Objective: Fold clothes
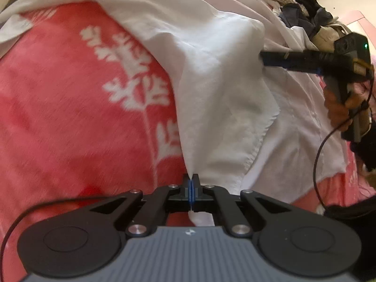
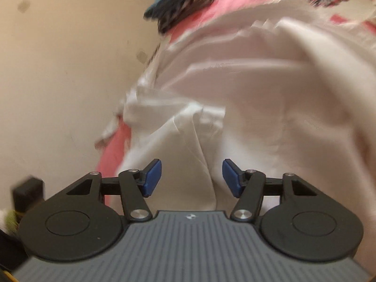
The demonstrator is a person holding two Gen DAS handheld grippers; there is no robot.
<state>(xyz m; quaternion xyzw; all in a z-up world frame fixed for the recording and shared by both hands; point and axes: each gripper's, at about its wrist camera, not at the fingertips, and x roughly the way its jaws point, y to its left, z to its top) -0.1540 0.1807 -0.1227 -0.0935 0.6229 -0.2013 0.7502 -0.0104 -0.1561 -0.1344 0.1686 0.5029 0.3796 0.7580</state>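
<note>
The left hand-held gripper (image 1: 192,183) pinches an edge of a white shirt (image 1: 218,75) spread over a pink flowered blanket (image 1: 70,108). The right hand-held gripper (image 2: 192,178) hangs wide apart above the shirt.

The left wrist view is aimed along the left gripper (image 1: 192,180), close over a white garment (image 1: 218,89) on a pink blanket (image 1: 70,117). The right wrist view is held close against the same garment (image 2: 258,122). Only that garment and blanket are shared.
</note>
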